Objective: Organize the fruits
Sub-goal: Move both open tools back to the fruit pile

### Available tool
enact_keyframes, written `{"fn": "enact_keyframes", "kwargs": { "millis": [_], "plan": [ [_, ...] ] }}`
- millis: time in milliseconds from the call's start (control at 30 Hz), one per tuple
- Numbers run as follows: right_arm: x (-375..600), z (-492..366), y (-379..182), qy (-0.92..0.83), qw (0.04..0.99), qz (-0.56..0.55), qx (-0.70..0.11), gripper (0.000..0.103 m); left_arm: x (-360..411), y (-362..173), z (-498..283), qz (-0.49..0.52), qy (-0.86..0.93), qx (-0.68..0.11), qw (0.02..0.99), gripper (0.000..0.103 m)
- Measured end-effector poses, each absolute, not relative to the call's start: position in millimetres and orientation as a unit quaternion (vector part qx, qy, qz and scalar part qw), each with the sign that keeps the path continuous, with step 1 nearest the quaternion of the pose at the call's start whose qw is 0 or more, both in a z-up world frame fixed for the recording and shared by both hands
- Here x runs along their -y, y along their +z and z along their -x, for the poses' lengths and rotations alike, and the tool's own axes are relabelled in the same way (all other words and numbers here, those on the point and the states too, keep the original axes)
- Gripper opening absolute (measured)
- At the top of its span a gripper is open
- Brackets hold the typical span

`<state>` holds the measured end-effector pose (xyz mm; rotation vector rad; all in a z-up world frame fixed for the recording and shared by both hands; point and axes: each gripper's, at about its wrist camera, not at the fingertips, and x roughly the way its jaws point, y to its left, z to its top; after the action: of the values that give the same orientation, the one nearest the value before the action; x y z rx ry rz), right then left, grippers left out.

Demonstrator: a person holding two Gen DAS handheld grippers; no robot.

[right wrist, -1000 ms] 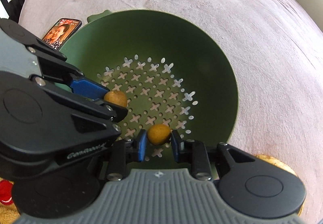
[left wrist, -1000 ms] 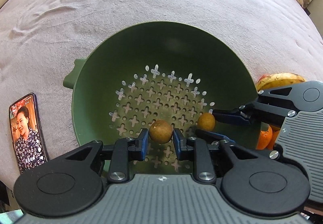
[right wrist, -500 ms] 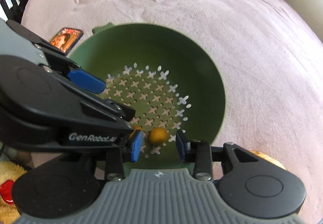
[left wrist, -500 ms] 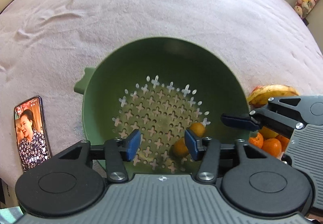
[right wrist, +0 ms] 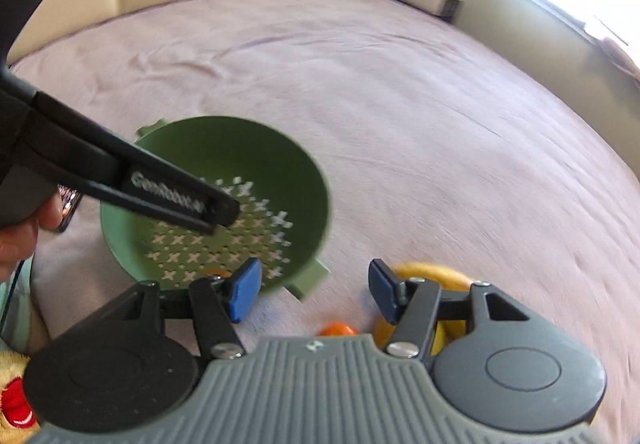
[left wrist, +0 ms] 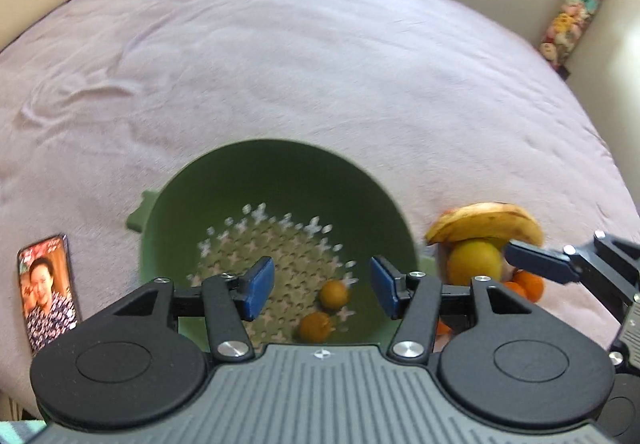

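Fruits of two kinds occupy the scene, all located relative to the green colander (left wrist: 276, 180). Two small round fruits (left wrist: 335, 294) lie loose on its perforated floor, at the near side, close together; whether they touch is unclear. Just outside its right rim sits the unsorted pile: a banana (left wrist: 484, 222) resting atop a yellow-green round fruit (left wrist: 474, 262), with small oranges (left wrist: 528, 282) beneath and beside.

Handling, as judged: the small fruits are light, firm and smooth-skinned, apt to roll on the sloped colander wall, so each is best pinched across its widest part. The banana is soft and bruises easily; a gentle hold at mid-length across its narrow width suits it. The round fruit under it is heavier and wide for the pads.

Left gripper (left wrist: 322, 288) hangs above the near side of the colander, tilted steeply downward; its jaws are opening and grip nothing, the two small fruits lying far below the gap. Right gripper (right wrist: 314, 290) points down past the colander's right rim toward the pile, jaws likewise opening and empty, with bare purple bedspread (right wrist: 400, 104) between the blue pads and an orange and the banana at the frame's lower edge. A phone (left wrist: 47, 292) lies left of the colander.
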<state>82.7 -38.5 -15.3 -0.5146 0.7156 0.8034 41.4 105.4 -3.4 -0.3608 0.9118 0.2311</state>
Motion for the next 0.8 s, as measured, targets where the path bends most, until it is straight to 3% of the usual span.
{"fn": "enact_keyframes", "kwargs": {
  "millis": [400, 800],
  "plan": [
    [130, -66, -8, 0.261, 0.888, 0.149, -0.347, 0.058, -47, 2, -37, 0.129, 0.020, -0.400, 0.907, 0.066],
    [171, -80, -37, 0.193, 0.897, 0.111, -0.382, 0.058, 5, -12, -34, 0.067, -0.051, -0.393, 0.916, 0.066]
  ]
}}
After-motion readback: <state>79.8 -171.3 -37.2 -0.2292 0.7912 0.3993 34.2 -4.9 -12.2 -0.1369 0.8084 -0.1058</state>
